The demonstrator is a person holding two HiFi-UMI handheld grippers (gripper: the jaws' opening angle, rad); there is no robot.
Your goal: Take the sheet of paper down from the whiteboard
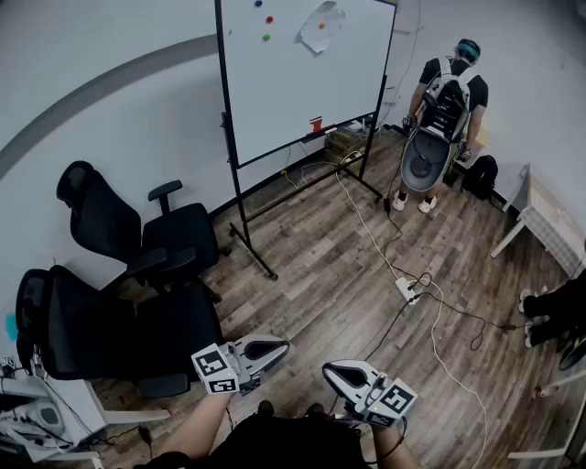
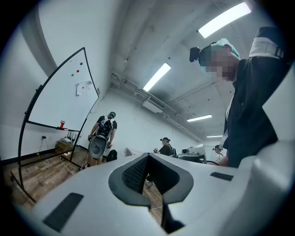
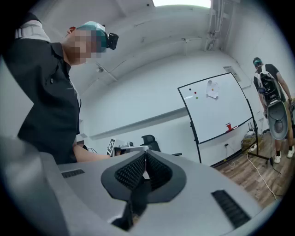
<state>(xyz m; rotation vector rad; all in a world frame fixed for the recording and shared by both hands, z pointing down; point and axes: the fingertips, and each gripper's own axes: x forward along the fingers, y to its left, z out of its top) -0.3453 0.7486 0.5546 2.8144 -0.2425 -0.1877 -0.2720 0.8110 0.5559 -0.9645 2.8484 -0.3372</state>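
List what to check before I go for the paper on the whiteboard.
1. Sheet of paper up on the whiteboard: ok, near its top right.
2. Left gripper empty: ok, jaws together, nothing between.
3. Right gripper empty: ok, jaws together, nothing between.
4. Jaws open for a grasp: not ok, both shut.
5. Board within reach: not ok, it stands across the floor.
6. Clear path: not ok, cables and a power strip lie on the floor; a person stands right of the board.
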